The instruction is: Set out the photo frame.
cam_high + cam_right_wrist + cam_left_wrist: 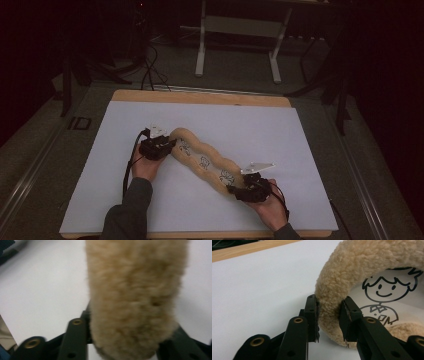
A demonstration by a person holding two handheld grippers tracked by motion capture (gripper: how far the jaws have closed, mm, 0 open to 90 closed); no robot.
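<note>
Our left gripper (159, 146) pinches the fuzzy edge of a long, tan, fluffy pouch (205, 161). In the left gripper view we see its two black jaws pressed on each side of the soft rim (329, 307), so it is closed on the pouch. Beside the jaws, a drawing of a smiling kid (384, 293) shows on the clear part of the pouch.

Our right gripper (248, 192) holds the other end of the pouch. In the right gripper view the fluffy end (132, 305) sits between the jaws and hides their tips, and the picture is a bit blurry. The jaws look tight against the fluff.

We see the pouch lying slanted on the white sheet (280, 130) that covers the wooden table (200, 97). It runs from our left gripper, farther back, down to our right gripper, nearer to us. Little drawings (204, 162) show along its middle.
</note>
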